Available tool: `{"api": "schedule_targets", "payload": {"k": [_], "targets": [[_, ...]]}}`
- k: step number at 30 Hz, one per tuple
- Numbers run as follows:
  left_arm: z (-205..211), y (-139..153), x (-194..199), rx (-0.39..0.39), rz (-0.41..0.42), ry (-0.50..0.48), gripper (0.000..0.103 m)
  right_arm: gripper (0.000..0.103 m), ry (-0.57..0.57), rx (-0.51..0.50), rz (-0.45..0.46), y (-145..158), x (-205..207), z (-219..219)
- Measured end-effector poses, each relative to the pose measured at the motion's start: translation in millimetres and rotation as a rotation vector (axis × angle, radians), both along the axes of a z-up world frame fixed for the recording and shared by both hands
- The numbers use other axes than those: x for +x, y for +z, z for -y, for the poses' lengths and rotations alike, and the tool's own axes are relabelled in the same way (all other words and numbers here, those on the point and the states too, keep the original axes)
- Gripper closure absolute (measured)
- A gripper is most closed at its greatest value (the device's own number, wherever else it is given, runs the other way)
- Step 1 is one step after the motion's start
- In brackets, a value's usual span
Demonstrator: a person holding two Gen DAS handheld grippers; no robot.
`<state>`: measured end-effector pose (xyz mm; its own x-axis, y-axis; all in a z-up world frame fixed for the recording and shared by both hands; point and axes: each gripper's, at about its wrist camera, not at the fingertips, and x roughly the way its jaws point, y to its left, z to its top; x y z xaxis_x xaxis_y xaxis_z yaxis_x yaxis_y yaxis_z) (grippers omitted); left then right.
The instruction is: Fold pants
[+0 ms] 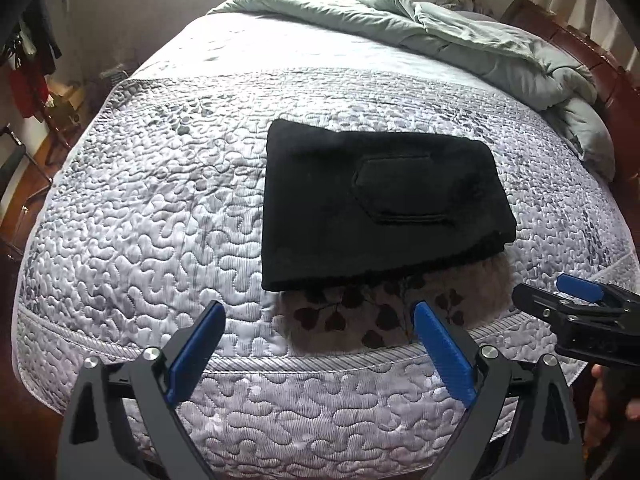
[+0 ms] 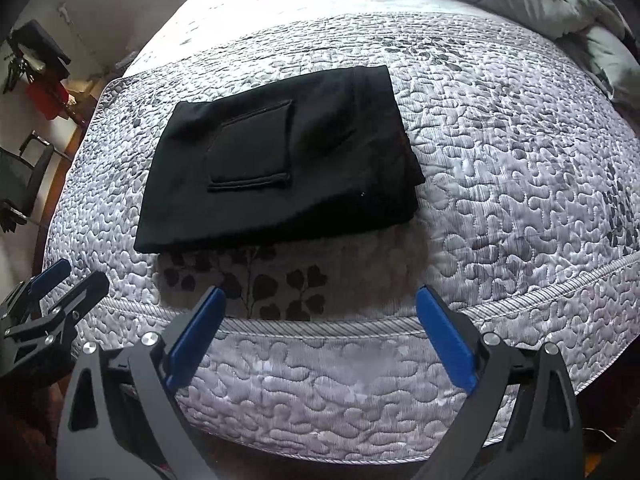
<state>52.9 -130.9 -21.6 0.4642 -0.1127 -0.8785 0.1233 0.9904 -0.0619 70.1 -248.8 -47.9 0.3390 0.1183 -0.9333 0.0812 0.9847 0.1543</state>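
The black pants (image 1: 376, 204) lie folded into a compact rectangle on the quilted bed cover (image 1: 160, 208), back pocket facing up. In the right wrist view the same pants (image 2: 280, 160) sit left of centre. My left gripper (image 1: 320, 312) hangs open above the bed's near edge, short of the pants, nothing between its blue pads. My right gripper (image 2: 320, 296) is open too, also empty and apart from the pants. Each gripper shows in the other's view: the right one (image 1: 560, 292) at the right edge, the left one (image 2: 60, 276) at the left edge.
A leaf-patterned cloth (image 1: 360, 316) peeks out under the pants' near edge. A rumpled grey-green duvet (image 1: 460, 32) lies at the far right of the bed. Chairs and hanging clothes (image 2: 36, 80) stand off to the left. A hand (image 1: 612, 400) shows at the right.
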Motion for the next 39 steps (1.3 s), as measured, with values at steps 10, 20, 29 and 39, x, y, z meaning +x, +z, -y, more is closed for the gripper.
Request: {"api": "schedule_targets", "payload": {"k": [10, 20, 29, 39], "targets": [[1.0, 6.5, -1.9, 0.014, 0.009, 0.006, 0.007, 0.007, 0.002, 0.003, -0.01, -1.1, 1.6, -6.2], [-3.5, -9.2, 0.2, 0.045, -0.031, 0.025, 0.007, 0.007, -0.014, -0.024, -0.019, -1.9, -1.0, -5.3], [-2.7, -12.8, 1.6, 0.038, -0.038, 0.02, 0.007, 0.007, -0.001, -0.038, -0.018, -3.9, 0.2, -8.3], [5.2, -18.2, 2.7, 0.034, -0.057, -0.002, 0.007, 0.007, 0.012, -0.062, -0.02, -6.0, 1.6, -12.0]]}}
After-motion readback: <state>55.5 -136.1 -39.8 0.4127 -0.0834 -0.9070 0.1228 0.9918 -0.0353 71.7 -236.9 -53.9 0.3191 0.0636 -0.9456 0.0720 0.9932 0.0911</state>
